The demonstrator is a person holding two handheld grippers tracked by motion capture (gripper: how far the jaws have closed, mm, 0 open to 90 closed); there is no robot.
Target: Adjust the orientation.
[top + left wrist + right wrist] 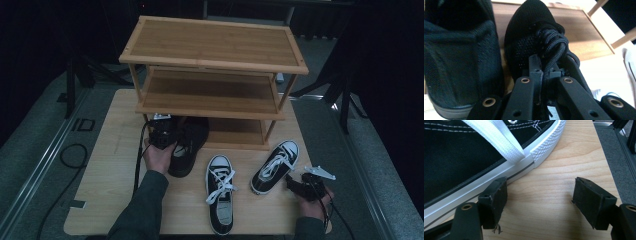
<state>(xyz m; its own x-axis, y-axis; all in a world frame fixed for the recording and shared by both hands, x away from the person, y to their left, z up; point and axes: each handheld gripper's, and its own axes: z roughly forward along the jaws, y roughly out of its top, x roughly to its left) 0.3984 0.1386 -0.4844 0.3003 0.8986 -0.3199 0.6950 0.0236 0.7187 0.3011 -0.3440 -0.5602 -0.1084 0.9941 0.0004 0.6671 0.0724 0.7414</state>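
Observation:
A knit black shoe [534, 32] with black laces points its toe at the bottom shelf [579, 32] of a bamboo shoe rack [212, 45]. My left gripper [544, 68] is shut on its laces and tongue. From above, the left gripper [170, 137] sits beside this black shoe [192, 142] at the rack's foot. A second black shoe [456, 62] stands close on the left, heel toward me. My right gripper [544, 200] rests open on the bare table, its left pad next to the white sole of a black-and-white sneaker [461, 157]. From above, the right gripper [292, 181] lies by that sneaker [275, 167].
Another black-and-white sneaker [220, 192] lies in the middle of the wooden table [110, 165], toe toward me. The rack's top and middle shelves [210, 92] are bare. The table's right edge [609, 157] runs close past my right gripper. Dark floor and stands surround the table.

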